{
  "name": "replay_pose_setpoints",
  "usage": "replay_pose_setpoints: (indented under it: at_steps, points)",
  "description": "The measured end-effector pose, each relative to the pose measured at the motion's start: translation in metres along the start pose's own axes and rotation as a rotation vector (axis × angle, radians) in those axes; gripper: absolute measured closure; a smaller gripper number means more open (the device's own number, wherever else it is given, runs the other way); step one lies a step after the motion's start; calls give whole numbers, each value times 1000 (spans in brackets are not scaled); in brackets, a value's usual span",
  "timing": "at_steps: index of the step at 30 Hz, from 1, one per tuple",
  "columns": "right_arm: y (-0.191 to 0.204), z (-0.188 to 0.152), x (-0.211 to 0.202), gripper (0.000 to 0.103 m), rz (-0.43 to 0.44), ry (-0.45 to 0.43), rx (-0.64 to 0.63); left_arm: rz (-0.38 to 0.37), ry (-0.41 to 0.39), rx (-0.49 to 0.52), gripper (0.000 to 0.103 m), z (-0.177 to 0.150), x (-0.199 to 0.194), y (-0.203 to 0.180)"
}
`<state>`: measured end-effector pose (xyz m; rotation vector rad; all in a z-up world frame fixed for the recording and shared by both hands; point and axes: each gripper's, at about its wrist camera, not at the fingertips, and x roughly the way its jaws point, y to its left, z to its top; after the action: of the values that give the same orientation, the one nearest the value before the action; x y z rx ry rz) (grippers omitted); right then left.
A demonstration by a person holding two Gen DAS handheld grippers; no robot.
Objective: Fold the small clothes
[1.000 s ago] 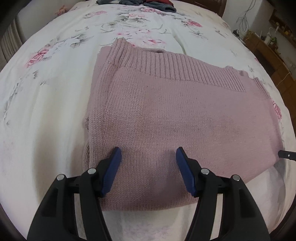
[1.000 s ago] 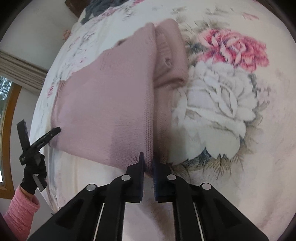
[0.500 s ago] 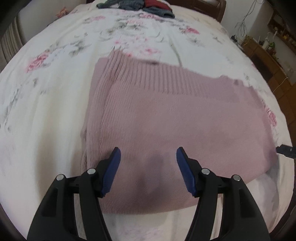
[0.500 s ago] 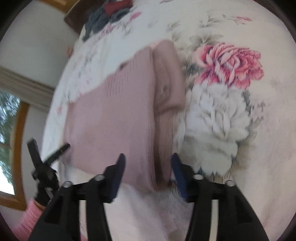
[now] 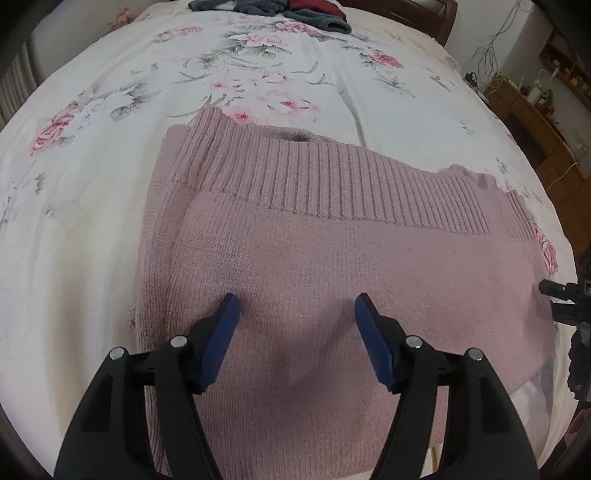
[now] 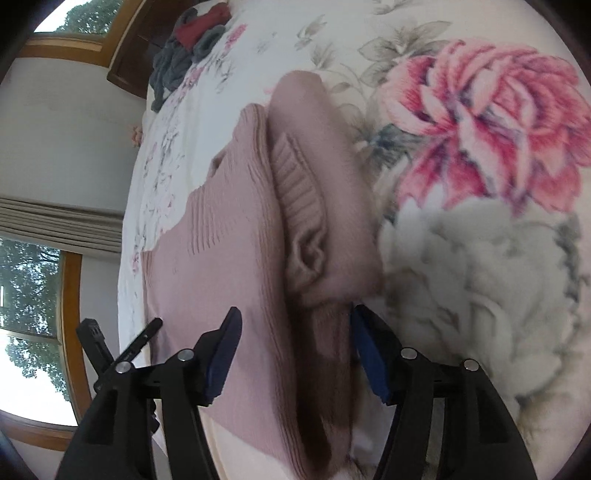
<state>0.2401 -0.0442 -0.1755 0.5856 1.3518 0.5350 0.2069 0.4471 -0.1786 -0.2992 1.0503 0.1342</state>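
A dusty-pink knitted sweater (image 5: 332, 258) lies folded on the floral bedspread (image 5: 92, 184), its ribbed hem band (image 5: 332, 177) across the far side. My left gripper (image 5: 295, 306) hovers open over the sweater's near half with nothing between its blue pads. In the right wrist view the same sweater (image 6: 229, 258) shows its right side, with a folded sleeve and ribbed cuff (image 6: 310, 206) lying beside the body. My right gripper (image 6: 295, 321) stands open just above that edge, holding nothing. The left gripper's tool (image 6: 122, 350) shows at the lower left.
A pile of grey and red clothes (image 5: 288, 9) lies at the bed's far end, also seen as dark clothes (image 6: 188, 44). A wooden cabinet (image 5: 546, 122) stands right of the bed. A window with a wooden frame (image 6: 70, 314) and a curtain sit at the left.
My right gripper has let go of the sweater's edge and opened wide. The left gripper stayed open and moved closer over the sweater.
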Motion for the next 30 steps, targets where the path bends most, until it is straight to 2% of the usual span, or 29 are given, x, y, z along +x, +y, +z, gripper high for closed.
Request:
replay_pose_setpoints:
  at_steps: [2, 5, 19, 22, 24, 30]
  points:
    - [2, 6, 6, 60, -2, -3, 6, -7, -3, -3, 37, -1, 0, 2]
    - [1, 11, 14, 70, 14, -3, 31, -22, -6, -8, 37, -2, 0, 4]
    - [-3, 2, 8, 75, -19, -16, 49, -48, 0, -35, 37, -2, -5, 8]
    - [25, 2, -2, 79, -63, -44, -4, -80, -7, -57, 38, -4, -19, 13]
    - [50, 2, -9, 82, -80, -62, -60, -74, -30, -43, 38, -7, -33, 17]
    - [152, -7, 2, 86, -141, -43, -265, -78, -52, -57, 38, -11, -60, 34]
